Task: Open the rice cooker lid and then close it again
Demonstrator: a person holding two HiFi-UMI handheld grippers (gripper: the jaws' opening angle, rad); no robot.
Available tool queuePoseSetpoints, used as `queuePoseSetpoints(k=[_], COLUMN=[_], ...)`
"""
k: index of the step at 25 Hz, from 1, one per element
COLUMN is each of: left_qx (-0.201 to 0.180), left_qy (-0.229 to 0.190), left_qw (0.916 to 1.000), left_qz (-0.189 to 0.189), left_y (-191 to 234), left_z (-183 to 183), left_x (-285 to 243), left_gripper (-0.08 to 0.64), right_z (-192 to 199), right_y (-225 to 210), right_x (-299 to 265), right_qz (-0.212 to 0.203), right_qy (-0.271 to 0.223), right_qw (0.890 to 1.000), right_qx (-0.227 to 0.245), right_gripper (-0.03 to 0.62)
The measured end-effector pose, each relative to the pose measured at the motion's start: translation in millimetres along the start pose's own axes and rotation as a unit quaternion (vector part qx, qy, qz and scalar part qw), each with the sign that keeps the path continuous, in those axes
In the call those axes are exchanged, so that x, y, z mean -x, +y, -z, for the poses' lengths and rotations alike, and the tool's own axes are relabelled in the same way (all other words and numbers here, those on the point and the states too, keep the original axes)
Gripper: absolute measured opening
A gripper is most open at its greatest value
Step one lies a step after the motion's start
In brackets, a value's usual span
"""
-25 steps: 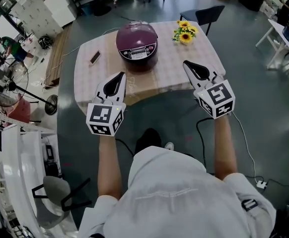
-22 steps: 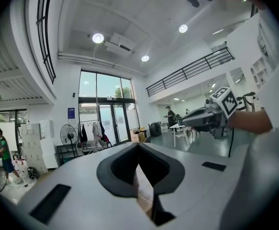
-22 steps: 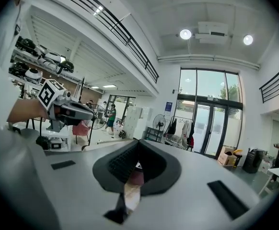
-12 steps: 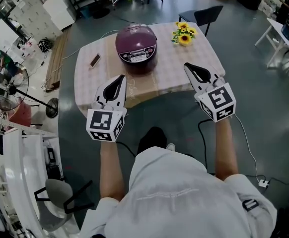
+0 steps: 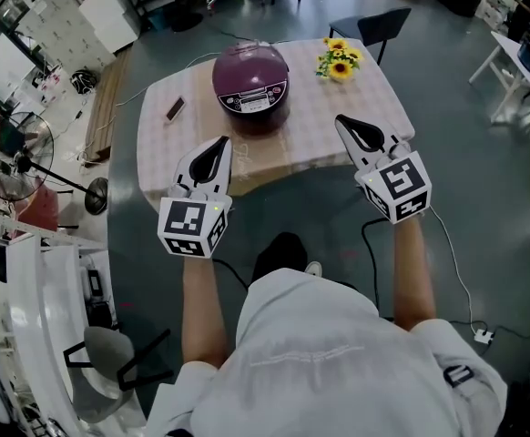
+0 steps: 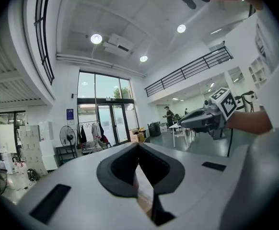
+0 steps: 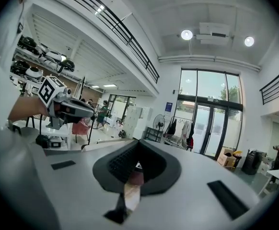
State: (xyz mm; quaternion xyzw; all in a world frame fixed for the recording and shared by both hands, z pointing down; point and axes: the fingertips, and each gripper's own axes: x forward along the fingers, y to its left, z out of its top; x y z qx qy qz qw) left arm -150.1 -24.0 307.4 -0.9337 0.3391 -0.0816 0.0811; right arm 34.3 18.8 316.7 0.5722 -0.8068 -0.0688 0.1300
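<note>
The purple rice cooker (image 5: 250, 82) stands at the far middle of the table (image 5: 310, 139) with its lid down and its control panel facing me. My left gripper (image 5: 221, 142) hovers over the table's near edge, left of the cooker and well short of it, jaws shut and empty. My right gripper (image 5: 342, 119) is held at the near right, also shut and empty. In the left gripper view the jaws (image 6: 138, 146) meet, and the right gripper (image 6: 202, 120) shows beside them. In the right gripper view the jaws (image 7: 138, 145) are closed, and the left gripper (image 7: 65, 107) shows at the left.
Sunflowers (image 5: 339, 59) lie at the table's far right corner and a phone (image 5: 175, 108) at its left. A dark chair (image 5: 374, 27) stands behind the table. A floor fan (image 5: 10, 157) and shelving are at the left, and cables run on the floor.
</note>
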Motion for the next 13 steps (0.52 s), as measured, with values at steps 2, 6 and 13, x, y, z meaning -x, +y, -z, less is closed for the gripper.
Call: queuePoseSetpoints(k=[2,6,13], left_qx=[0.0,0.002,0.002], left_qy=[0.001,0.002,0.006], left_qw=[1.0,1.0,0.9999], left_qz=[0.002,0.005,0.011], left_y=[-0.6,-0.1,5.1], left_z=[0.5,3.8,3.1], left_x=[-0.8,0.0,-5.3], left_gripper=[0.015,0.015,0.015], right_z=[1.1,2.9,0.9], right_y=[-1.0,2.4,-0.3], right_x=[0.0,-1.4,-9.1], right_qz=[0.001,0.0,0.0], right_qy=[0.001,0.002,0.004], right_qw=[1.0,1.0,1.0], right_qx=[-0.001,-0.001,-0.005], right_gripper=[0.026,0.026,0.026])
